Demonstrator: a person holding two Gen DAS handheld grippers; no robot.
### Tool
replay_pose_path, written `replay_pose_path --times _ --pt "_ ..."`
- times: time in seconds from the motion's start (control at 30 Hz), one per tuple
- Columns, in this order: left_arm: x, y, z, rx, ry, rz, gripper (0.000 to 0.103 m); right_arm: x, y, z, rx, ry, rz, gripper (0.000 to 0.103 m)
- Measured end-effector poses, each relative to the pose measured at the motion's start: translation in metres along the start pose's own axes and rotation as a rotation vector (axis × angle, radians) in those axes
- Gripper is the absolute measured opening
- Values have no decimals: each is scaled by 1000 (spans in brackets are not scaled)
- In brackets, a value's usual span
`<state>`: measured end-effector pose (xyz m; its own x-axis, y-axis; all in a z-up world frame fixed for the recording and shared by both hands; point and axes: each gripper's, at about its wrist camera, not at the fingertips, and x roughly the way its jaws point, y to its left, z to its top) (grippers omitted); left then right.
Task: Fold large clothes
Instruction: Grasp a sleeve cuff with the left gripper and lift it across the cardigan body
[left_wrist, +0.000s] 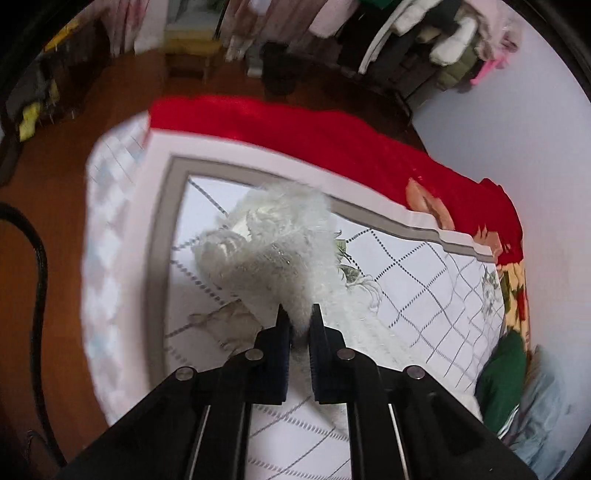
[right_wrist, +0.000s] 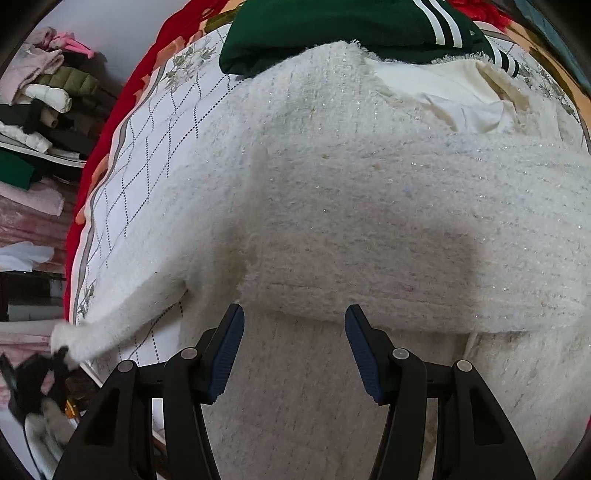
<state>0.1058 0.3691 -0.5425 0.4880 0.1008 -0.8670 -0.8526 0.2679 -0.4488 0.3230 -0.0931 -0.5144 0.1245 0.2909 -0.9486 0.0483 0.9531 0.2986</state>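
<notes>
My left gripper has its fingers clenched on the end of the white fuzzy sweater's sleeve. The fluffy cloth is squeezed tight btwn the 2 black fingers, and the sleeve runs away from them over the bed cover. That view is a bit blurry.

My right gripper has its fingers released, w/ a wide gap btwn them. They hang right over the sweater, near a folded edge that runs across in front of them. I can't tell if the tips touch the cloth. Nothing is pinched there.

The sweater lies spread on the bed, on the white cover w/ the dotted grid lines and grey border. In the right view it fills most of what I see. Its sleeve stretches off to the left edge of the bed, and I can see my left gripper holding its end there, dark and blurry.

A dark green top w/ white stripes lies past the sweater, touching its far edge. A red blanket sits under the cover along the bed's side. Piled clothes sit on shelves beside the bed. Floor is brown wood.
</notes>
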Motion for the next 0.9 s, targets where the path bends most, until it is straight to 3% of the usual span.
replay_pose_path --times 0.13,0.2,0.27,0.33,0.5,0.63,0.8,0.9 --pt "19 13 -13 -65 107 -89 17 5 -4 1 19 14 -14 59" --pt "33 23 -21 -132 154 -156 32 8 -7 1 37 20 -9 59" --pt "33 17 -29 -180 168 -223 53 12 -10 1 52 27 -8 59" --pt "38 10 -26 -185 158 -265 62 16 -12 2 71 35 -10 59" --pt "43 -15 -19 -118 149 -207 62 21 -10 7 84 44 -21 59" --pt "7 -24 -18 -51 66 -245 62 23 -3 15 95 43 -17 59" --pt "24 -1 -32 -77 154 -181 62 28 4 21 106 46 -19 59" --pt "43 7 -34 -119 173 -193 62 34 9 22 104 57 -31 59"
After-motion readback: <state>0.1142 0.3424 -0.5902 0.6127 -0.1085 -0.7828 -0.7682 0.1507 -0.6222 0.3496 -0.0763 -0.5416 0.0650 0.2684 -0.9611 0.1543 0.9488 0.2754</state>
